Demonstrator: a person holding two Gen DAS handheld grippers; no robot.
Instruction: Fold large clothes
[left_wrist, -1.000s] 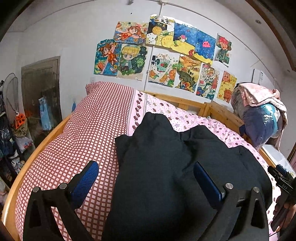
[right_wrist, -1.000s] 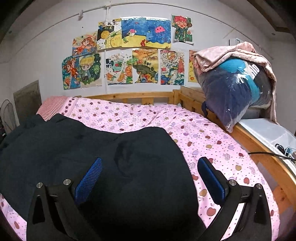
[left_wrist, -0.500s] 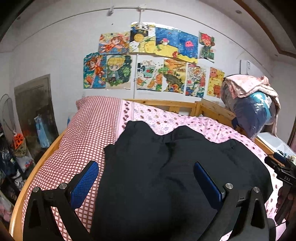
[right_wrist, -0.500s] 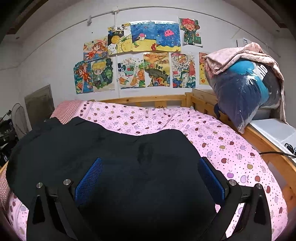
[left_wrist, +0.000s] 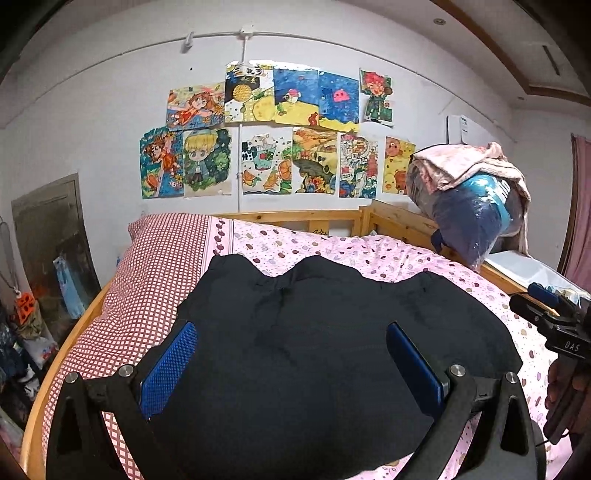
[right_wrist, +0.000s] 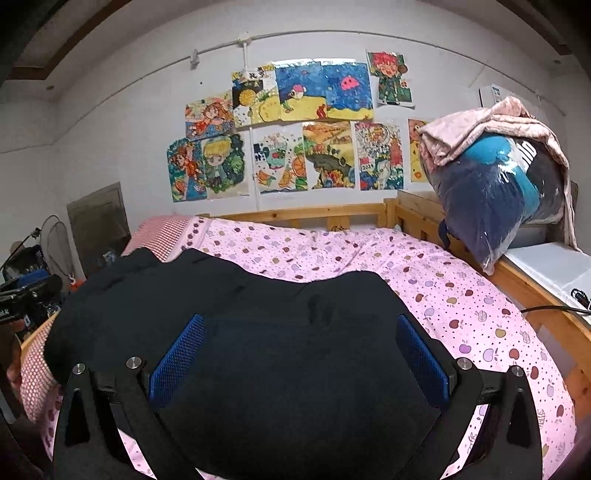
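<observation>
A large black garment (left_wrist: 314, 332) lies spread on the pink dotted bed sheet (left_wrist: 388, 254); it also shows in the right wrist view (right_wrist: 258, 332). My left gripper (left_wrist: 291, 362) is open and empty, hovering above the garment's near part. My right gripper (right_wrist: 299, 354) is open and empty too, above the garment's right half. The right gripper shows at the right edge of the left wrist view (left_wrist: 554, 317), and the left gripper at the left edge of the right wrist view (right_wrist: 22, 295). The garment's near edge is hidden behind the fingers.
A red checked pillow (left_wrist: 162, 266) lies at the bed's left. A wooden bed frame (right_wrist: 535, 295) runs around the mattress. A plastic-wrapped bundle under a pink blanket (right_wrist: 495, 192) sits at the right. Drawings (left_wrist: 277, 140) cover the wall. Clutter (left_wrist: 22, 332) stands left of the bed.
Both grippers have pulled back and tilted up, so more wall and bed shows. The garment lies as before. Both grippers stay open.
</observation>
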